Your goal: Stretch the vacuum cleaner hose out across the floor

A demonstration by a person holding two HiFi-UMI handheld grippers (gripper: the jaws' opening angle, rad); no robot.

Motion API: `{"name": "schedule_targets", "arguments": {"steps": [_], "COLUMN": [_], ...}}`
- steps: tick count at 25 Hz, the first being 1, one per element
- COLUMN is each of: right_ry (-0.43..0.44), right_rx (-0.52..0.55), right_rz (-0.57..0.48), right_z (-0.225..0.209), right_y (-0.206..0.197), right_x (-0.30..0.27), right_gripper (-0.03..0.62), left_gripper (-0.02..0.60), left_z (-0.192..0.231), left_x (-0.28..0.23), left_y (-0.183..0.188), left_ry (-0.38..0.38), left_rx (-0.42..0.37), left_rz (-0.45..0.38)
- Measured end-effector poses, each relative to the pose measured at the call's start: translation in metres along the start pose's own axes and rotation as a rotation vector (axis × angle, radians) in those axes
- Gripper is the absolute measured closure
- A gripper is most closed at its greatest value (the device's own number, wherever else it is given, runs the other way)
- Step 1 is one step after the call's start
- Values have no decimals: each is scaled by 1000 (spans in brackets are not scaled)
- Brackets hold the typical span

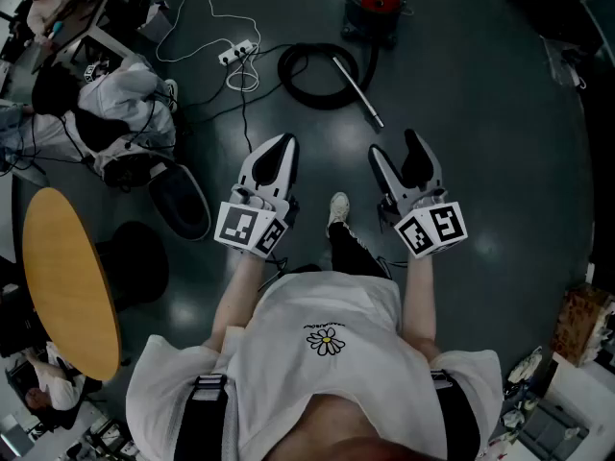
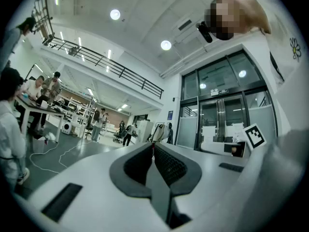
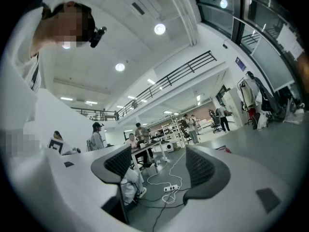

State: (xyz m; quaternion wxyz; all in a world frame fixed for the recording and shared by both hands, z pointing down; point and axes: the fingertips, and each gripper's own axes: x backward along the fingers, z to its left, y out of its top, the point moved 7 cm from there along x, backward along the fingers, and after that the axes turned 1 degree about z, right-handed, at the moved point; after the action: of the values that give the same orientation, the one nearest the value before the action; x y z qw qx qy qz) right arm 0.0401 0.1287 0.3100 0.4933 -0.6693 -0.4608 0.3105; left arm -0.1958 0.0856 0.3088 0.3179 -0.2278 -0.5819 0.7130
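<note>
1. Dark grey floor [image 1: 480, 113] is seen from above, strewn with cables.
2. The vacuum cleaner hose [image 1: 322, 102] is coiled in a loop beside the red vacuum cleaner [image 1: 375, 3], well ahead of both tools.
3. The left hand-held gripper [image 1: 282, 144] is closed on nothing; the right hand-held gripper [image 1: 397, 152] is spread wide, empty.
4. The task is judged not yet begun: the hose must be approached and gripped first.
5. No open container is shown; the vacuum's drum is closed.
</note>
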Motion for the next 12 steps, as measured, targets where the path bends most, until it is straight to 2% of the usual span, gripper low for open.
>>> {"name": "schedule_targets", "arguments": {"steps": [1,4,6,8,12], "right_ry": [15,48,63,79,144], "right_rx": [66,194,182,173,172], "right_rz": [15,37,33,44,86], "right_z": [-13,-55,-82,-104,-144], "right_y": [11,41,53,58,51], "right_x": [-22,-83,-117,-147,-215], "right_gripper": [247,247,247,247,247], "left_gripper": [572,559,454,357,342], "left_z": [9,36,53,70,117], "left_x": [-23,-92,-133,-168,-238], "left_y": [7,24,30,31,26], "left_ry": [21,65,65,63,36], "left_rx": [1,10,24,4,-27], "left_rz": [-28,-75,-71,-63,-46]}}
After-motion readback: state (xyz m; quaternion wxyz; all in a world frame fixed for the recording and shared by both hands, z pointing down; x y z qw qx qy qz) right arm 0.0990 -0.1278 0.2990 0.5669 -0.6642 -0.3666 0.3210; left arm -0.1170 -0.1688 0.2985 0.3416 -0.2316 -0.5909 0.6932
